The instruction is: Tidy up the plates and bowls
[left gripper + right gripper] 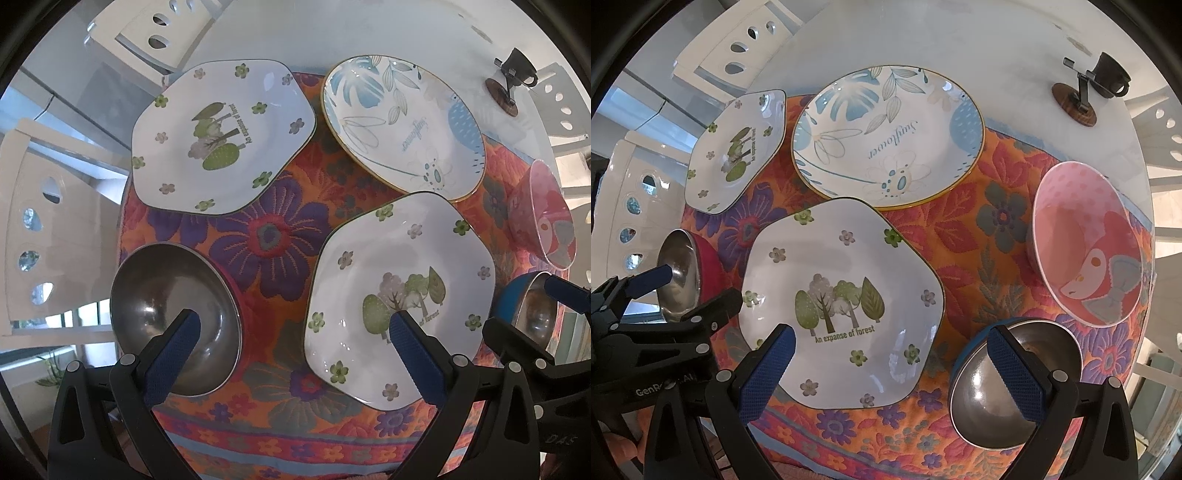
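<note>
Fingers [186, 334] of both grippers apart — over floral cloth [273, 236], white chairs [40, 229] around.

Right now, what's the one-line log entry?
left gripper: open, empty | right gripper: open, empty | plates, bowls: unstacked on mat

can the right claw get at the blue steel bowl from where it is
Probably yes: the right claw is open and holds nothing, the blue steel bowl sits just under its right finger with its rim exposed, and nothing is stacked in it.
</note>
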Demonstrator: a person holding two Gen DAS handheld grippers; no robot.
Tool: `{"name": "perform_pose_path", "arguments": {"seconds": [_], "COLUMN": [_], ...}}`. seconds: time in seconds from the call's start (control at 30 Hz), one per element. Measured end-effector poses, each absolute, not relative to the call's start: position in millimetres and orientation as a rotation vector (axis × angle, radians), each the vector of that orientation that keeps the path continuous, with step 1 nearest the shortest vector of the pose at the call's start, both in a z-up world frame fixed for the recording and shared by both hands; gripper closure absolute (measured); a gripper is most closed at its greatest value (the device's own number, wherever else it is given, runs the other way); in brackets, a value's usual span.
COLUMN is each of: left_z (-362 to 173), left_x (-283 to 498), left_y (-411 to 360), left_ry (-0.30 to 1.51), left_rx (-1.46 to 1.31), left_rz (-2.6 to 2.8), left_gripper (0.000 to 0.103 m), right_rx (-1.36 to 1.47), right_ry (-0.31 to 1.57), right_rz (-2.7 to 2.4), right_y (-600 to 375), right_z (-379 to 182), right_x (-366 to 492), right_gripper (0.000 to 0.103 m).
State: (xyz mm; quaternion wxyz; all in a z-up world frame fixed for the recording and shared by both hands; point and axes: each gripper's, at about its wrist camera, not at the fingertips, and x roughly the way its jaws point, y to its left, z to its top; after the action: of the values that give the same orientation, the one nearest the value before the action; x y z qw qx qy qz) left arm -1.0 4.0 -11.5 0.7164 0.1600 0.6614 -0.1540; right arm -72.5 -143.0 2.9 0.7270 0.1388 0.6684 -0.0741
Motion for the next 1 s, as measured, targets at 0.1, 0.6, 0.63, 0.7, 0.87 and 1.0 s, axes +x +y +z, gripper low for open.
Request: {"name": "perform_pose_path", "arguments": {"seconds": [0.1, 0.6, 0.63, 0.7, 0.87, 1.0], "left_z": [-11.6, -13.4, -13.6, -14.5, -16.2, -16.5], "left_x": [-1.2, -0.7, -1.0, -1.4, -3.2, -3.8], "left_y": [4.0, 6.5, 6.4, 6.3, 4.8, 3.8], "left_ry": [1.464, 1.481, 1.483, 1.49, 1.498, 1.495], "left_rx": [0.358, 0.345, 0.343, 0.334, 0.335, 0.338], "left_rz": [-0.338, -0.338, -0.342, -0.348, -0.356, -0.358], "left_gripper": [0.002, 0.002, 0.002, 0.002, 0.002, 0.002], "right_rx": [0.309, 0.314, 0.314, 0.315, 0.329, 0.337], "right_ry": [1.475, 1.474, 1.474, 1.473, 1.463, 1.466], "right_rz": [-0.161, -0.161, -0.161, -0.16, -0.154, -0.152], "right_y": [-143.0, -143.5, -143.3, -142.8, -141.4, -142.1], "right_z": [2.3, 3.6, 3.5, 4.0, 6.1, 4.8], "right_x": [-72.2, -72.9, -73.1, -73.0, -72.5, -72.2], "right_gripper": [0.0, 0.0, 0.0, 0.0, 0.0, 0.0]}}
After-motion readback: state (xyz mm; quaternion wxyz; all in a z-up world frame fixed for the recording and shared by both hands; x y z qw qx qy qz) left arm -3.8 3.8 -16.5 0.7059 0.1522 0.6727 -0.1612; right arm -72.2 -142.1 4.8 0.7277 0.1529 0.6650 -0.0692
